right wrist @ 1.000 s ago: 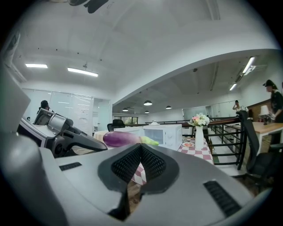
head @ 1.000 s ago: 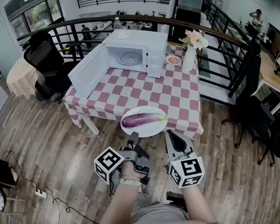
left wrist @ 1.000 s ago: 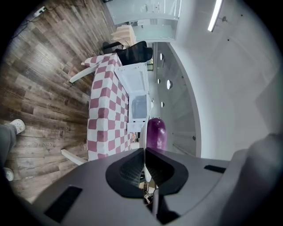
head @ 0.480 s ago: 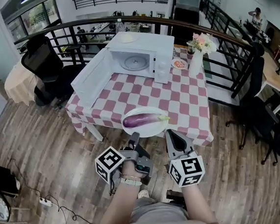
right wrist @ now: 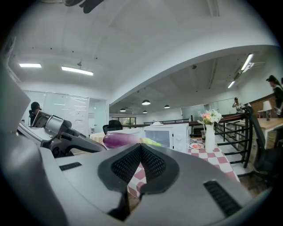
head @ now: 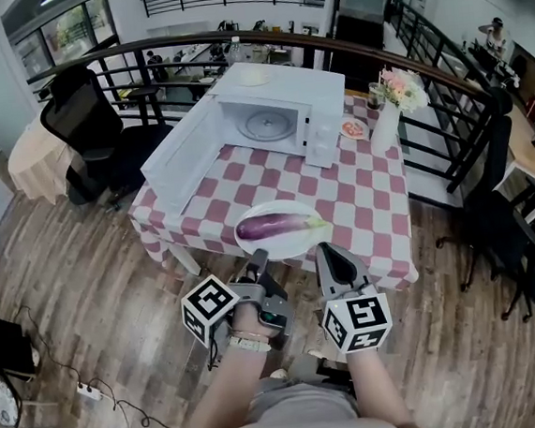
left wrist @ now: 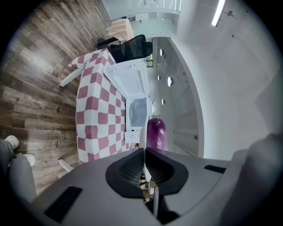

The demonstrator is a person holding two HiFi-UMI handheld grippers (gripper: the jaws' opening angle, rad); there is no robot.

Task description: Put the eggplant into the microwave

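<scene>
A purple eggplant (head: 273,225) with a green stem lies on a white plate (head: 251,243) at the near edge of the checked table (head: 359,190). Behind it stands a white microwave (head: 324,99) with its door (head: 186,153) swung open to the left. My left gripper (head: 258,258) and right gripper (head: 328,251) hang side by side just short of the table's near edge, both shut and empty. The eggplant (left wrist: 155,133) shows past the closed left jaws, and the eggplant (right wrist: 121,140) lies beyond the closed right jaws.
A vase of flowers (head: 393,102) and a small plate of food (head: 355,130) stand right of the microwave. A black office chair (head: 84,118) is at the left, a dark railing (head: 445,97) behind the table. Cables (head: 107,403) lie on the wooden floor.
Both grippers and the view have come closer to the table; the plate with the eggplant now sits just ahead of the fingertips. Both stay shut.
</scene>
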